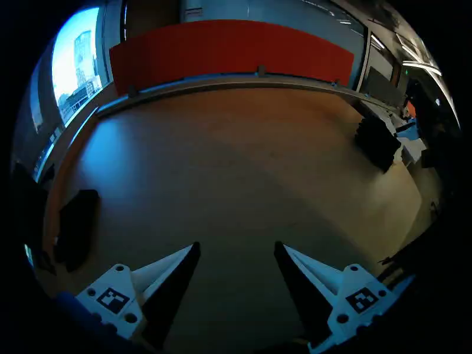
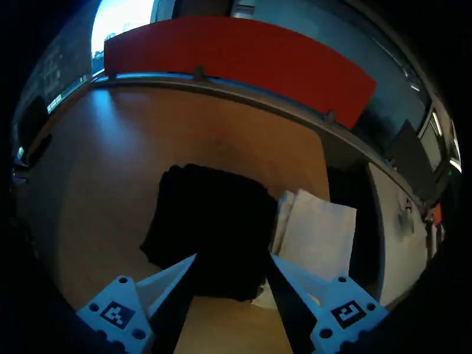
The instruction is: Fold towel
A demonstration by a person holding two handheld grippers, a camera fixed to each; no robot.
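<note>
In the right gripper view a black folded towel (image 2: 209, 227) lies on the wooden table (image 2: 106, 177), with a white folded towel (image 2: 318, 236) touching its right side. My right gripper (image 2: 233, 256) hovers open just above the black towel's near edge, nothing between its fingers. In the left gripper view my left gripper (image 1: 236, 248) stands open over bare wooden table (image 1: 236, 165). A dark towel pile (image 1: 377, 141) sits far off at the right of that view.
A red partition (image 1: 230, 50) runs along the table's far edge, also seen as the red partition (image 2: 236, 56). A black object (image 1: 76, 227) lies at the left of the left gripper view. Windows (image 1: 76, 59) are at the far left.
</note>
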